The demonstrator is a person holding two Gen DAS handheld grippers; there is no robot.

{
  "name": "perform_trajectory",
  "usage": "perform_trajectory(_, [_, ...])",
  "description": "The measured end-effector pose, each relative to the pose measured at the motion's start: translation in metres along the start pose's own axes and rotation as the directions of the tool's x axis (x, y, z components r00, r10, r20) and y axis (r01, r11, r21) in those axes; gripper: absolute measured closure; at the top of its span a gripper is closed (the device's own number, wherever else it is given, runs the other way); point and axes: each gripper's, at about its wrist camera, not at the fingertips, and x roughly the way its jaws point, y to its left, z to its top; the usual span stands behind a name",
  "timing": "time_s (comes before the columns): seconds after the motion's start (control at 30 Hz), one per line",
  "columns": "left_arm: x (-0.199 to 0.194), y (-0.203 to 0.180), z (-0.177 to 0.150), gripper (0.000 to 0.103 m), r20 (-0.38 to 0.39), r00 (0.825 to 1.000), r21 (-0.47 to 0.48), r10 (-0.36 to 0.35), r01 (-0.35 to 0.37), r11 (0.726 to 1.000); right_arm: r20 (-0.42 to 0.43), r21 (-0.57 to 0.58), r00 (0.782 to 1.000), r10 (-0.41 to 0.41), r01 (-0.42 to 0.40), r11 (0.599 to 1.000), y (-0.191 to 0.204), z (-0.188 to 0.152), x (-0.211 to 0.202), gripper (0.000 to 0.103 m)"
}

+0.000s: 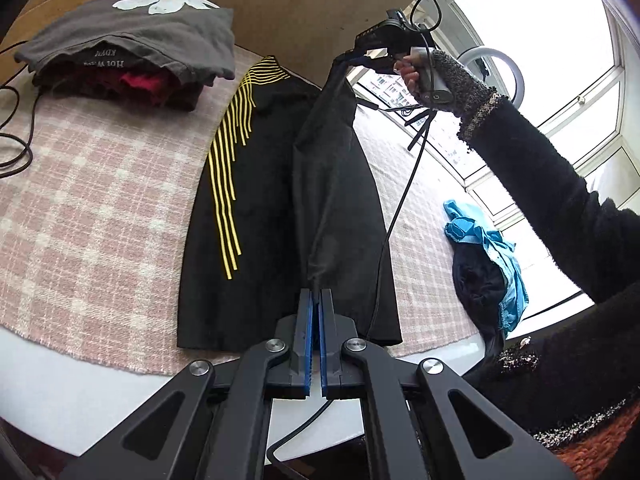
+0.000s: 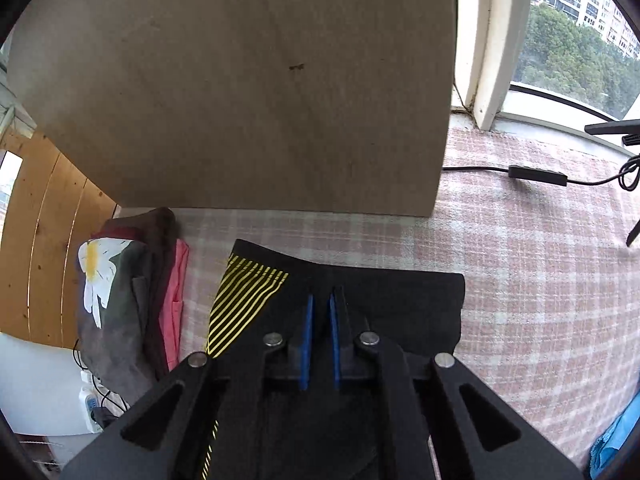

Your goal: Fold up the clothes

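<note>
A black garment with yellow stripes (image 1: 240,216) lies lengthwise on the pink checked cloth (image 1: 100,184). My left gripper (image 1: 315,294) is shut on the near end of its raised right edge. My right gripper (image 1: 362,56), seen in the left wrist view, is shut on the far end of that same edge and holds it up above the table. In the right wrist view the right gripper (image 2: 321,300) hangs over the garment's far end (image 2: 400,304), with black fabric between its blue pads (image 2: 308,328).
A stack of folded clothes topped by a grey daisy shirt (image 1: 132,32) sits at the far left. A blue and black heap of clothes (image 1: 484,264) lies at the right. A wooden board (image 2: 240,88) stands behind. Cables (image 1: 16,132) trail on the left.
</note>
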Motion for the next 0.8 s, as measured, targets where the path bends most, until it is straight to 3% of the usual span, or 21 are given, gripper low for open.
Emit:
perform_trajectory(0.23, [0.006,0.029,-0.015,0.101,0.002,0.999,-0.067,0.05,-0.05,0.997,-0.042,-0.096,0.996,-0.076,0.072,0.993,0.067,0.0,0.06,0.095])
perform_trajectory(0.57, [-0.003,0.044,-0.026,0.101,0.018,0.996,-0.076,0.089,-0.088,0.993,-0.067,0.014,0.998,-0.007,0.008,1.0,0.072,0.004,0.093,0.095])
perform_trajectory(0.63, [-0.005,0.046,-0.027,0.101,0.019,0.995,-0.07,0.103,-0.101,0.992,-0.068,0.011,0.997,-0.024,0.025,1.0,0.074,0.004,0.099,0.095])
perform_trajectory(0.8, [-0.012,0.059,-0.032,0.097,-0.025,0.989,-0.104,0.145,-0.147,0.984,-0.079,-0.097,0.994,-0.071,0.064,0.993,0.094,0.0,0.096,0.079])
